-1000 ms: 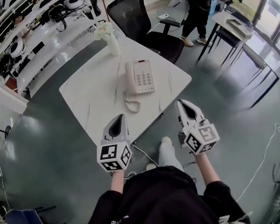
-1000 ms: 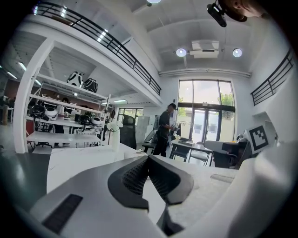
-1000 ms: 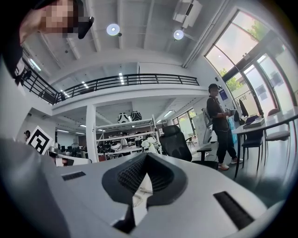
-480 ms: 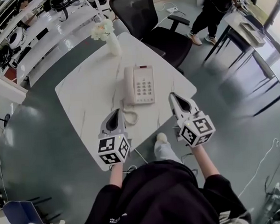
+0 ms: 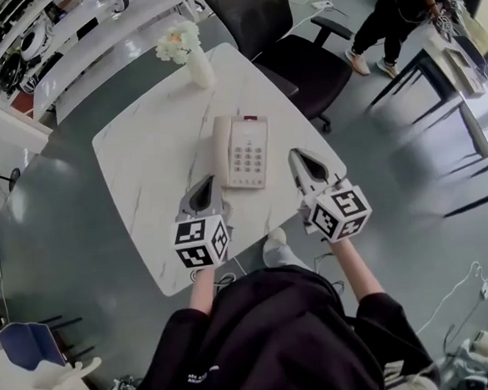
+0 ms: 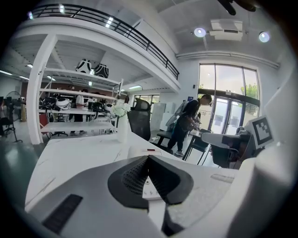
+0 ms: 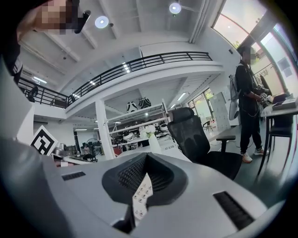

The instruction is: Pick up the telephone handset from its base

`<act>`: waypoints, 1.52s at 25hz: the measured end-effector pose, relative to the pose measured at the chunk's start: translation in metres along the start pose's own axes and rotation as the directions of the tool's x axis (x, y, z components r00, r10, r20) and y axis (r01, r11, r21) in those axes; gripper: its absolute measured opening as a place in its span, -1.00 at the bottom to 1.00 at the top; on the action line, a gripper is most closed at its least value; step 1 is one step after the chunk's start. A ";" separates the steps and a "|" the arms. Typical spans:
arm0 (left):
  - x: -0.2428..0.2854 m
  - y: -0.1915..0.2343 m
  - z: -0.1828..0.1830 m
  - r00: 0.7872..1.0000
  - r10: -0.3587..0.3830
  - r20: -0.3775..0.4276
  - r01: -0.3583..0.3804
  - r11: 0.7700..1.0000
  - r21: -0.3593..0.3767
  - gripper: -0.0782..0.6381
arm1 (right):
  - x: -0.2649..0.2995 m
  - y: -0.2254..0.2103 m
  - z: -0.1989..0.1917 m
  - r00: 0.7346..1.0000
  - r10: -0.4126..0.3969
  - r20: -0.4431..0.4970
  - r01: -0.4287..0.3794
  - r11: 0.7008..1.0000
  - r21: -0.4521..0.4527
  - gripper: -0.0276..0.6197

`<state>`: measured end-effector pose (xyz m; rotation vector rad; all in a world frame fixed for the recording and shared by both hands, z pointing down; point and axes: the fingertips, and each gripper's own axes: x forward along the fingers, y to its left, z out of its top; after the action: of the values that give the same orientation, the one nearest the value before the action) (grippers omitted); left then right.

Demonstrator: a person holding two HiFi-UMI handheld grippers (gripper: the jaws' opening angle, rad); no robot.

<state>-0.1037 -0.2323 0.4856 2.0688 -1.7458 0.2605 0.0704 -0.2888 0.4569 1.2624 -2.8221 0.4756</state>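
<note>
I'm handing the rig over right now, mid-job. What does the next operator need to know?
Left gripper: shut, empty, over the table, just short of the phone's near left corner.
Right gripper: shut, empty, beside the phone's right side.
Handset: lying on the left of the base, mid-table.
Done: nothing grasped yet.
Left: open a gripper (the left looks closer), close on the handset, lift it off the base.
</note>
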 end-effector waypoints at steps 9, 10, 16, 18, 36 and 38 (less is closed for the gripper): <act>0.044 0.011 -0.010 0.988 0.123 -0.094 -0.123 0.992 0.008 -0.79 | 0.038 -0.030 -0.014 0.992 0.095 -0.087 -0.095 0.995 0.001 -0.94; 0.047 0.012 -0.011 0.986 0.134 -0.098 -0.134 0.991 0.004 -0.79 | 0.042 -0.032 -0.017 0.990 0.106 -0.095 -0.106 0.994 0.006 -0.94; 0.065 0.018 -0.015 0.977 0.166 -0.133 -0.164 0.986 0.029 -0.79 | 0.061 -0.036 -0.031 0.981 0.148 -0.129 -0.147 0.989 0.015 -0.94; 0.072 0.021 -0.020 0.975 0.157 -0.155 -0.155 0.988 0.027 -0.79 | 0.065 -0.037 -0.039 0.980 0.151 -0.133 -0.148 0.989 0.030 -0.94; 0.137 0.045 -0.048 0.953 0.129 -0.275 -0.136 0.991 -0.005 -0.05 | 0.096 -0.055 -0.072 0.980 0.090 -0.178 -0.072 0.992 0.104 -0.94; 0.145 0.047 -0.053 0.949 0.122 -0.292 -0.127 0.992 0.001 -0.04 | 0.099 -0.056 -0.076 0.981 0.086 -0.175 -0.067 0.991 0.115 -0.94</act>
<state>-0.1148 -0.3452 0.6000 1.8028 -1.6896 0.5564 0.0361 -0.3750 0.5576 1.0681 -2.7335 0.7162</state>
